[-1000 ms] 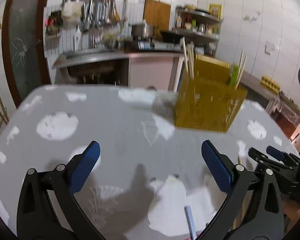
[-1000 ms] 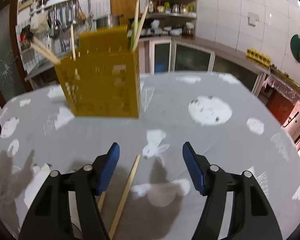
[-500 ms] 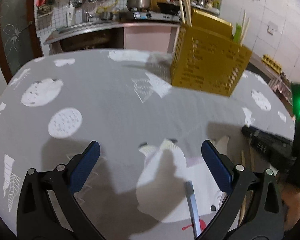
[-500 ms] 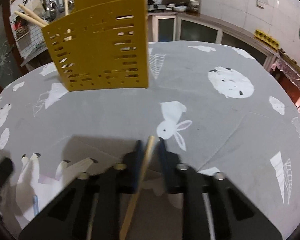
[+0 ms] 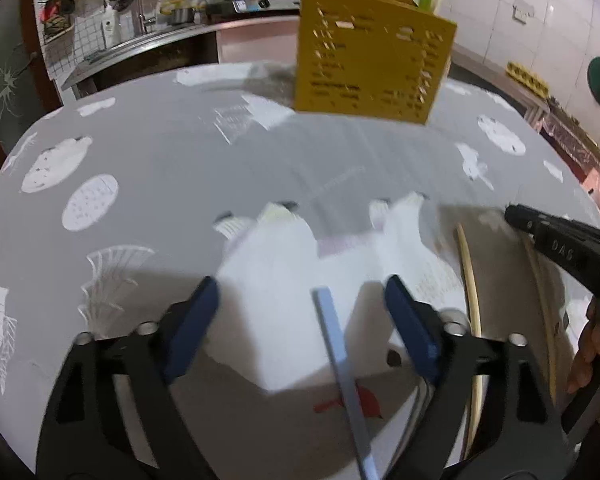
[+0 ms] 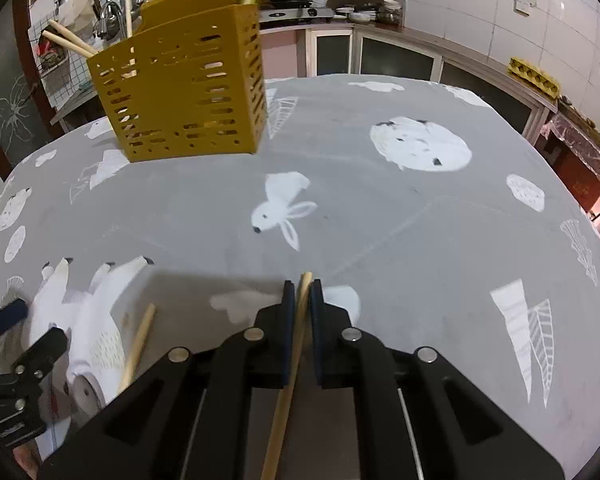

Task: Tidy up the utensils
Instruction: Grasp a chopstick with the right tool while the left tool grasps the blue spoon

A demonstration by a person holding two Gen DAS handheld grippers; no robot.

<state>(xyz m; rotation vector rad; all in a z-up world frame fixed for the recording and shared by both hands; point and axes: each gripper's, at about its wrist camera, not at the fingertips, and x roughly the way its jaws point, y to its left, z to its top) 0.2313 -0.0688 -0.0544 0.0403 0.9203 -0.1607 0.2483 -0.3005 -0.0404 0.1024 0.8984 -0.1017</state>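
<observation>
Since a second ago both my grippers have dropped closer to the tablecloth [image 6: 400, 208]. Right gripper [image 6: 299, 300] has gone from spread to clamped on a wooden chopstick [image 6: 288, 380]; the pads pinch it near its far tip and the shaft runs back between the fingers toward the camera. Left gripper [image 5: 300, 320] has just been narrowing, jaws apart, pads not touching anything yet.

Between the left fingers lies a pale blue stick [image 5: 342, 364], a chopstick or flat handle, I cannot tell which. Its long axis runs nearly along my pointing line, far end about level with the fingertips, slightly right of centre. Judgement: the left hand is the nearer one, and closing squarely should catch it across its width.

Another wooden chopstick [image 5: 470, 280] lies flat just right of the left gripper.

Yellow slotted holder [image 6: 184, 96] stands upright well beyond both tools, across the table, chopsticks already poking out. The held chopstick likely goes there next.
</observation>
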